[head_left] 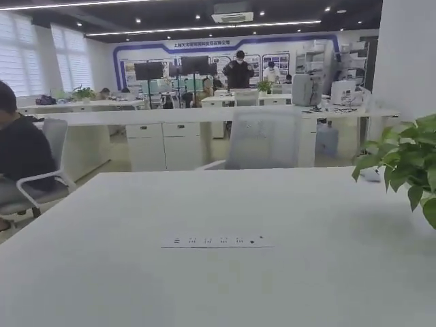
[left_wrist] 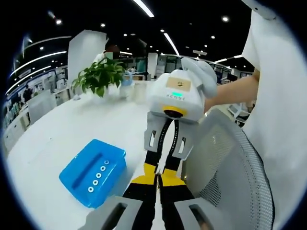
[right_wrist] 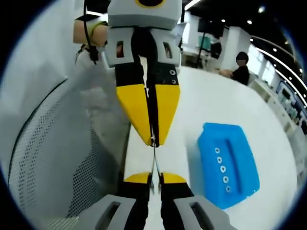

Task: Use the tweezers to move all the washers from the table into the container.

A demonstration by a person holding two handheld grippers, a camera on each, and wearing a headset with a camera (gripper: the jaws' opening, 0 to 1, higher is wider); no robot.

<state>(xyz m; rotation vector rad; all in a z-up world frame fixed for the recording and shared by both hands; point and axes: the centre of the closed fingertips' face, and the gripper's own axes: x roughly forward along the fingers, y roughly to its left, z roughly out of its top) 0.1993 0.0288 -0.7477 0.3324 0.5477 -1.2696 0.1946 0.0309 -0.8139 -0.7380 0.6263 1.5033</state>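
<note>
A thin metal pair of tweezers [right_wrist: 154,160] runs tip to tip between my two grippers. In the right gripper view my right gripper [right_wrist: 153,181] is shut on its near end, and the left gripper's yellow fingers [right_wrist: 165,108] come down from above, shut on the other end. In the left gripper view my left gripper [left_wrist: 158,181] is shut, nose to nose with the right gripper's fingers [left_wrist: 165,143]. A blue container [left_wrist: 79,179] [right_wrist: 237,179] lies on the white table beside them, with several small white washers [left_wrist: 98,175] [right_wrist: 221,167] in a row on it.
A grey mesh chair back [left_wrist: 230,167] [right_wrist: 57,143] stands close to the grippers, by the person's white sleeve. A potted plant [head_left: 409,160] [left_wrist: 98,76] stands on the table [head_left: 136,272], which has a socket strip [head_left: 216,240] set in it. People sit at desks behind.
</note>
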